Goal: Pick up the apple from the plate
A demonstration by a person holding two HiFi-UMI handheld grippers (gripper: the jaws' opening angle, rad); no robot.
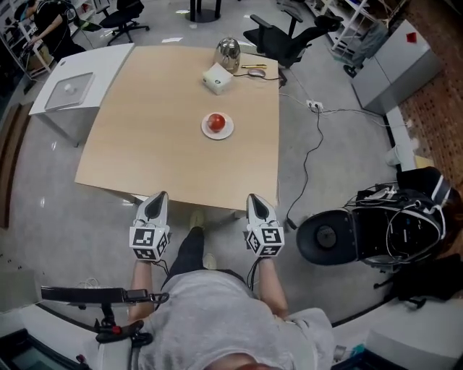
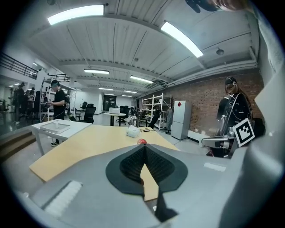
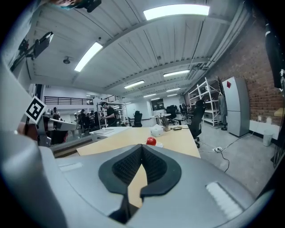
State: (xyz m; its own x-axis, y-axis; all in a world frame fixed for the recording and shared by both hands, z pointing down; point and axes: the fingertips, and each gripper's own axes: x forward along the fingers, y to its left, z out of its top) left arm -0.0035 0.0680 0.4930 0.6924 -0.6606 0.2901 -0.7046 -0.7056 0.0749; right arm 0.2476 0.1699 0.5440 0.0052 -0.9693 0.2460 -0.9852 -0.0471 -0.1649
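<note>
Occlusion first: in the left gripper view the left tongs point(image 2: 144, 146) cover the lower half of the apple point(image 2: 141, 141), and the plate under it is hidden there. The right gripper view clears both: apple and plate point(image 3: 159, 144) rim show just over the right tongs point(image 3: 142, 145). Head view cuts the wearer's head off at the bottom edge. Two small items right of the metal vessel point(image 1: 228, 50) are too small to identify.

Tongs: both closed, pads meeting at the tips, not gripping anything. Both hang off the near edge of the counter point(image 1: 166, 152), either side of the wearer's legs, well apart from the apple.

Apple: red, on the small white plate, about mid-counter, slightly right of centre. Bare counter top between it and the tongs.

Around, left to right:
- person point(image 1: 43, 22) far left, partly cut off
- white side table point(image 1: 98, 61) carrying a tray point(image 1: 70, 90), just beside the counter's left edge
- white box point(image 1: 217, 78) beyond the plate
- vessel just behind the box, at the far edge
- office chairs point(image 1: 289, 32) farther back
- cable point(image 1: 307, 155) snaking over the floor on the right
- black gear point(image 1: 391, 224) with coiled leads, near right

Surface and room: pale wood counter, grey floor point(image 1: 43, 188), brick wall point(image 2: 209, 107) on the right, strip lights point(image 2: 75, 14) overhead.
</note>
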